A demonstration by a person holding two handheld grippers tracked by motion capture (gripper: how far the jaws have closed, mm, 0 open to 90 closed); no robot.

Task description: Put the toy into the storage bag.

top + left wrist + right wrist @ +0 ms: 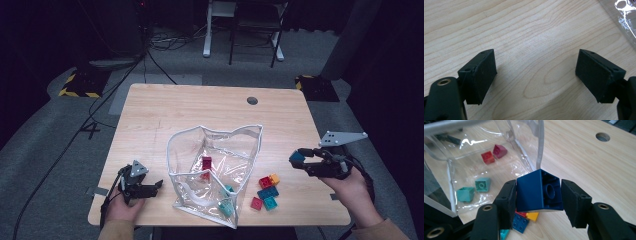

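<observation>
High view: right gripper (295, 159) grips a blue block (297, 157) right of the clear bag (215, 170), off the table (150, 115). Left gripper (155, 186) near left (jaws apart). Left gripper view: jaws wide, nothing between. Right gripper view: block (539, 191) clamped between pads, bag (474, 157) beyond.

Wooden table (150, 115) bears clear bag (215, 172), blocks (267, 192).

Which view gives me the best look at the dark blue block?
The right gripper view: the dark blue block sits close up between the hand-held gripper's jaws, its hollow underside facing the camera. The high view shows it as a small blue spot.
</observation>
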